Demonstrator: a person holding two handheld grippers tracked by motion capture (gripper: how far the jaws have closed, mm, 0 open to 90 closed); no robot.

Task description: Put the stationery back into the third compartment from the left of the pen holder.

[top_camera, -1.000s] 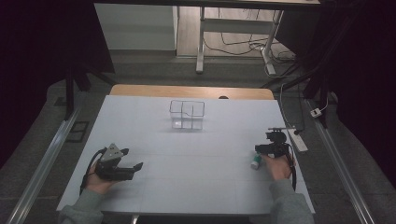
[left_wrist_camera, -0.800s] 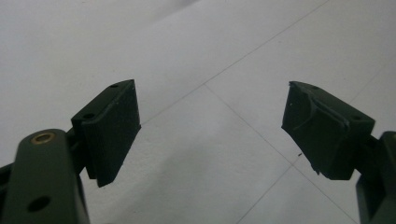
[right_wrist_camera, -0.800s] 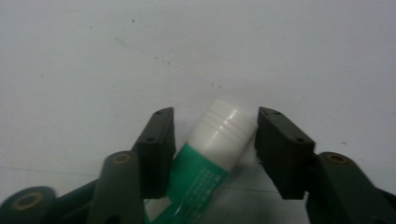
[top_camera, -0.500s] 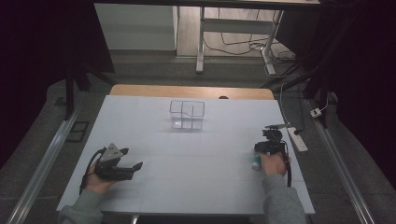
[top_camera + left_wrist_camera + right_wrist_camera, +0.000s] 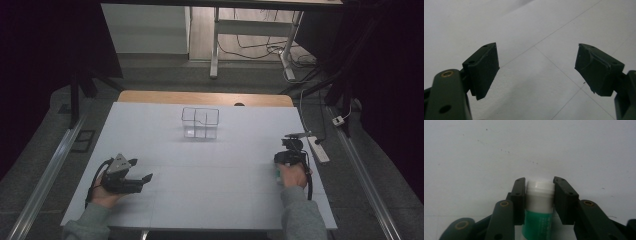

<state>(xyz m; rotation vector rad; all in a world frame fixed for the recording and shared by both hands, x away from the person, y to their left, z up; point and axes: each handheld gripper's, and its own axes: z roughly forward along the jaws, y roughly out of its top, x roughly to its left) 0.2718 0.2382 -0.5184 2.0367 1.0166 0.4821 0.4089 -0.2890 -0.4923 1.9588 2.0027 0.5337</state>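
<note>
Right claw (image 5: 539,195) just closing, clamped on green tube (image 5: 537,222) with white cap (print unreadable). Left claw (image 5: 536,70) spread wide over bare worktop (image 5: 529,30).

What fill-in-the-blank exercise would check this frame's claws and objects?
1. The right claw is closed on a white-capped tube whose body is ____.
2. The left claw has its jaws ____, with nothing between them.
3. The clear plastic box sits at the table's ____ side.

Missing words: green; open; far
</note>
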